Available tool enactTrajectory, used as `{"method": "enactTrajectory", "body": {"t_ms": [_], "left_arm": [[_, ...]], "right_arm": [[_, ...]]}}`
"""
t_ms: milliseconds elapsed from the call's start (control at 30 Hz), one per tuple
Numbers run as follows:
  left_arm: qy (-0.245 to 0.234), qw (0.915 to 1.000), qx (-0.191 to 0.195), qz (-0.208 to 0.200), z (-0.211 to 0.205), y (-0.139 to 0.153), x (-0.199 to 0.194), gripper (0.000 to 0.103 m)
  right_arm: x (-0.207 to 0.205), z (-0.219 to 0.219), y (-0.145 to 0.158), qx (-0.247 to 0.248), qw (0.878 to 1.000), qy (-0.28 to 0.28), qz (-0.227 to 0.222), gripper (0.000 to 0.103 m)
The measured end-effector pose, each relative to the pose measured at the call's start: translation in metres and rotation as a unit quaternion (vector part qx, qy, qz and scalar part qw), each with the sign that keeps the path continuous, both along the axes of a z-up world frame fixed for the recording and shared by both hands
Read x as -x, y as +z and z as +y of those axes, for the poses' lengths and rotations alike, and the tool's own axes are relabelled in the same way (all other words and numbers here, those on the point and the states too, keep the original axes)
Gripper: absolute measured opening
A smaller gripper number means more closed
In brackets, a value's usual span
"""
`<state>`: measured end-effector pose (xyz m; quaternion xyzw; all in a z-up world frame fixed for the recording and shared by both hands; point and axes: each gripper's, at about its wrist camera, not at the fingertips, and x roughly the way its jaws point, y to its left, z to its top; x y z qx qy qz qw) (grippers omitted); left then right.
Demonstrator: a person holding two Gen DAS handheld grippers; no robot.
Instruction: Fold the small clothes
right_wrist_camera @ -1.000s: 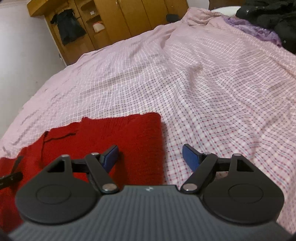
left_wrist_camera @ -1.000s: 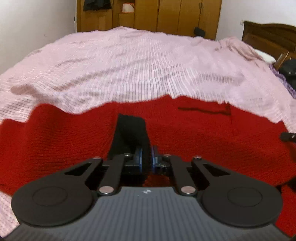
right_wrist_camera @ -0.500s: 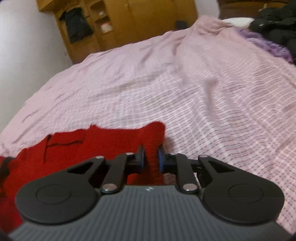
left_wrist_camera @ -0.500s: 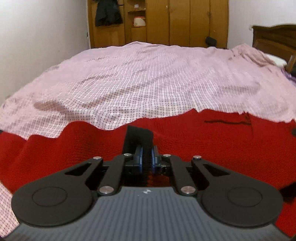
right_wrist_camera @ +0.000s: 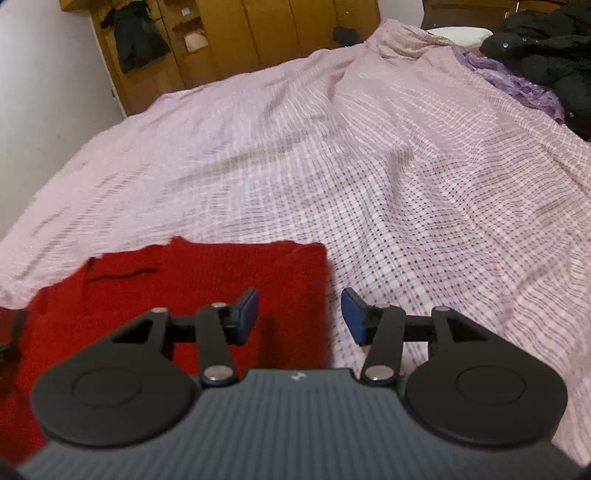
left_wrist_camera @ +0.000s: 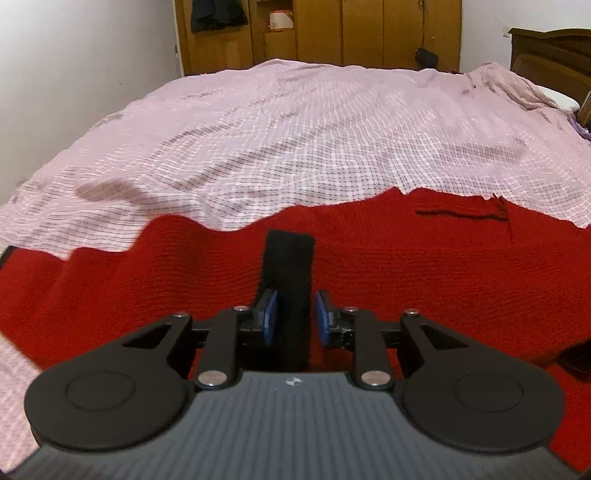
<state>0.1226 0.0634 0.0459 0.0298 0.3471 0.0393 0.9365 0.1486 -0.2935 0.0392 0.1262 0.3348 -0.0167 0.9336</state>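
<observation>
Far left in the left view: a white wall [left_wrist_camera: 74,74], then a pink checked bed cover [left_wrist_camera: 295,140] spread over the bed. Red knitted top [left_wrist_camera: 406,266] lying flat on the near part of the cover, edge to edge. Left tool [left_wrist_camera: 294,325] low over the middle of the top, blue pads a little apart — black strip [left_wrist_camera: 290,295] standing between them, touching neither pad as far as can be told. Wooden cupboards [left_wrist_camera: 369,33] at the back.

In the right view: red top's corner [right_wrist_camera: 258,266] on the left, bare cover on the right. Right tool [right_wrist_camera: 300,314] wide apart, holding nothing — one pad above the top, the other above the cover. Black clothes [right_wrist_camera: 546,44] far right.
</observation>
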Motion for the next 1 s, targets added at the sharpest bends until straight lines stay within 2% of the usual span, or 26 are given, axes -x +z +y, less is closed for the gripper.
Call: {"method": "enactTrajectory", "body": {"t_ms": [100,133,167,233,400,533,733,867,1000], "left_arm": [[0.016,0.9999,-0.004,-0.004,0.008,0.012,0.016,0.029],[0.022,0.9998,0.0,-0.004,0.012,0.016,0.022,0.029],[0.026,0.9996,0.004,-0.005,0.015,0.018,0.026,0.03],[0.032,0.9994,0.013,-0.004,0.021,0.024,0.037,0.031],[0.04,0.9991,0.018,-0.003,0.03,0.033,0.062,0.046],[0.041,0.9991,0.011,-0.003,0.036,0.036,0.079,0.047],[0.059,0.9978,0.029,0.002,0.057,0.037,0.092,0.049],[0.077,0.9965,0.032,0.002,0.073,0.034,0.096,0.054],[0.095,0.9949,0.034,0.002,0.089,0.028,0.098,0.055]], "right_arm": [[0.027,0.011,0.02,-0.004,0.999,0.027,-0.028,0.052],[0.034,0.015,0.026,-0.005,0.999,0.033,-0.035,0.055],[0.043,0.019,0.031,-0.006,0.998,0.041,-0.04,0.063],[0.058,0.028,0.039,-0.01,0.997,0.056,-0.047,0.067],[0.082,0.042,0.052,-0.024,0.995,0.086,-0.041,0.067],[0.099,0.053,0.055,-0.03,0.995,0.089,-0.033,0.067],[0.117,0.063,0.05,-0.051,0.995,0.081,-0.023,0.067],[0.124,0.075,0.031,-0.02,0.996,0.082,-0.017,0.067],[0.125,0.08,0.01,0.002,0.998,0.07,-0.002,0.067]]}}
